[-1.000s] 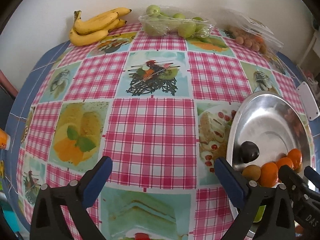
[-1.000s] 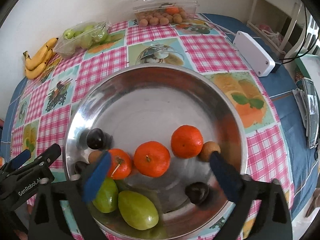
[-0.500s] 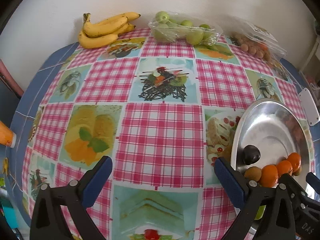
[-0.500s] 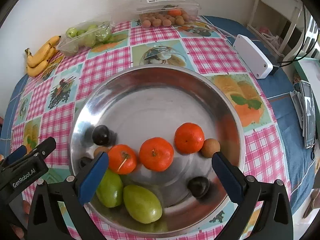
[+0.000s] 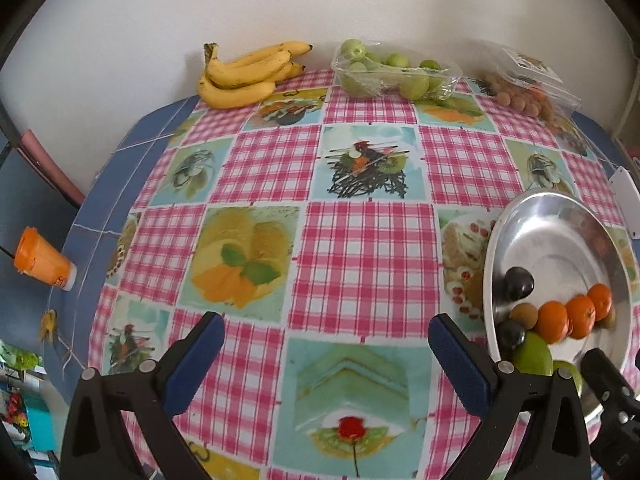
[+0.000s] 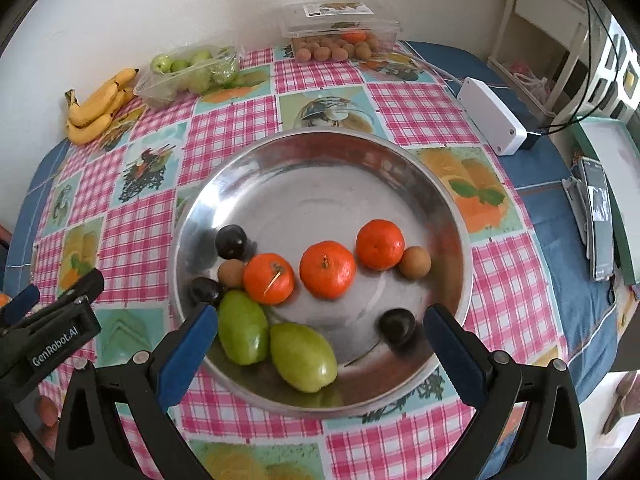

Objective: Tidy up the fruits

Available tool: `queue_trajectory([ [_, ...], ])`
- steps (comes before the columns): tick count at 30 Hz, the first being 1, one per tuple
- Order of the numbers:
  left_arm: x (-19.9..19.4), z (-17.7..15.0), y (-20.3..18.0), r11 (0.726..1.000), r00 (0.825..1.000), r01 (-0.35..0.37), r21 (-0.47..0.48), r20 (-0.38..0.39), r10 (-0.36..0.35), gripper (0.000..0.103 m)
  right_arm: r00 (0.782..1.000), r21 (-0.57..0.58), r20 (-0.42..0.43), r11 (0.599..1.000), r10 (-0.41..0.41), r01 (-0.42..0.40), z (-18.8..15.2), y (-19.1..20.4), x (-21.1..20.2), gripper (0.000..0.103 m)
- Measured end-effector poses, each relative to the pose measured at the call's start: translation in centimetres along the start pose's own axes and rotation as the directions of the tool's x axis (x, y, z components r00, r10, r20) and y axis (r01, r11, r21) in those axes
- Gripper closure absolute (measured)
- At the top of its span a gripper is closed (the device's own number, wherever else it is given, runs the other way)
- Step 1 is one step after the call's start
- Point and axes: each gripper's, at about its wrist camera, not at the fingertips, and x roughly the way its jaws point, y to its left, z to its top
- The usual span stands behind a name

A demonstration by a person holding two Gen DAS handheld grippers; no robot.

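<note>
Both tongs stand wide apart and hold nothing: the left tongs [image 5: 326,354] hang over bare checked tabletop [image 5: 360,248], the right tongs [image 6: 320,340] over the near rim of the steel dish [image 6: 320,184]. In the dish lie three mandarins [image 6: 327,263], two green fruits [image 6: 302,357], three dark plums [image 6: 397,327] and two small brown fruits [image 6: 415,262], bunched toward the near side. Well apart, along the far edge by the wall, wait the bananas [image 5: 248,74], an open tray of green fruit [image 5: 394,72] and a clear box of small brown fruit [image 6: 340,34]. I judge this a pause between placements, with the sorting part done. The next move likely calls for a long reach across the tabletop to one of those far packs.
</note>
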Motion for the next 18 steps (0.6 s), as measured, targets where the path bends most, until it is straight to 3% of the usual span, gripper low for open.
queue_trajectory([
  [18,-1.9,-3.7,2.5,1.0,1.0,0.012,-0.029,-0.018,-0.013,0.0,0.999,-0.004,0.025,1.0,0.024,-0.023,-4.4,0.9,-2.7,0.001],
])
